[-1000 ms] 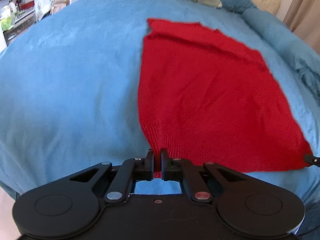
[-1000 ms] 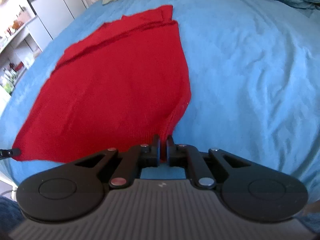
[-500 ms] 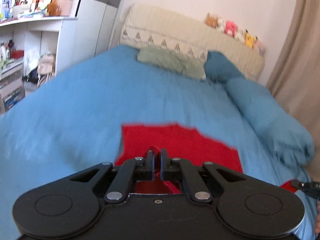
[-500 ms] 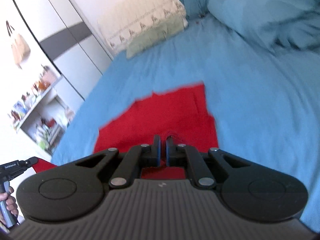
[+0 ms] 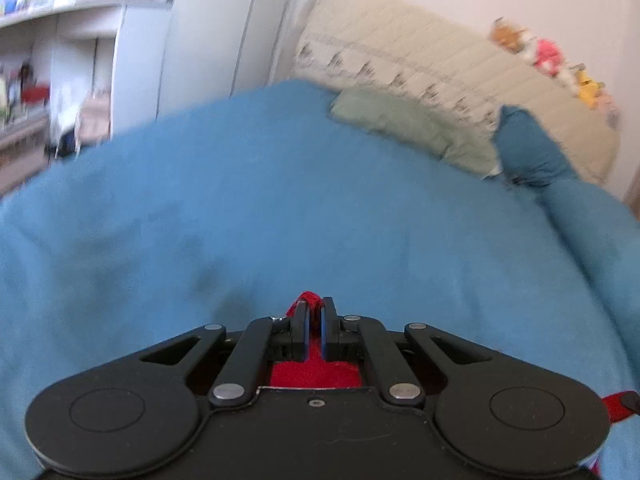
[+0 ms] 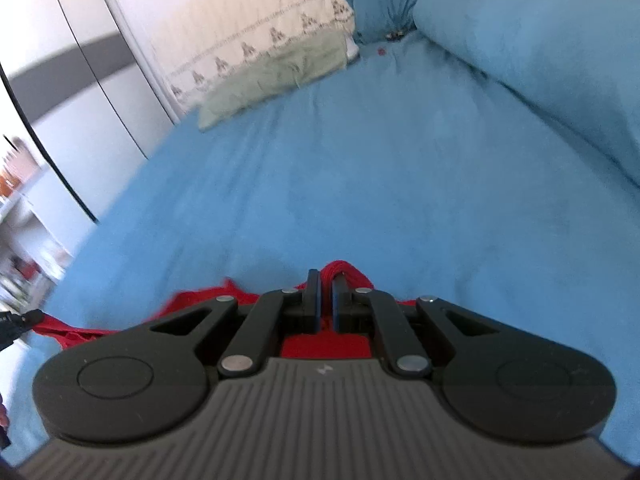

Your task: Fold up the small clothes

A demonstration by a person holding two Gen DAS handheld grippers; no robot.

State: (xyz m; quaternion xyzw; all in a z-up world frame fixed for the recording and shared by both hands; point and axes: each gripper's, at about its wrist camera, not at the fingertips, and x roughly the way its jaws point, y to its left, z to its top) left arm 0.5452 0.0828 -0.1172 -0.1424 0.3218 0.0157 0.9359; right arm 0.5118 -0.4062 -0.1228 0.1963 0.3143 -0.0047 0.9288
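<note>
My left gripper (image 5: 315,307) is shut on a corner of the red knit garment (image 5: 316,372), which bunches between and behind the fingers; most of it is hidden under the gripper body. My right gripper (image 6: 327,280) is shut on another corner of the same red garment (image 6: 200,300), which trails left below it toward the other gripper's tip (image 6: 24,318). Both grippers hold the cloth above the blue bedspread (image 5: 320,220), tilted toward the head of the bed.
A green pillow (image 5: 408,128), a dark teal pillow (image 5: 528,152) and a cream headboard (image 5: 440,68) with plush toys lie ahead. A rolled blue duvet (image 6: 540,52) runs along the right. Wardrobe and shelves (image 5: 60,80) stand left.
Both grippers lifted the garment's near corners and carried them forward toward the headboard. The red cloth, spread flat a second ago, now lies mostly out of sight under the grippers.
</note>
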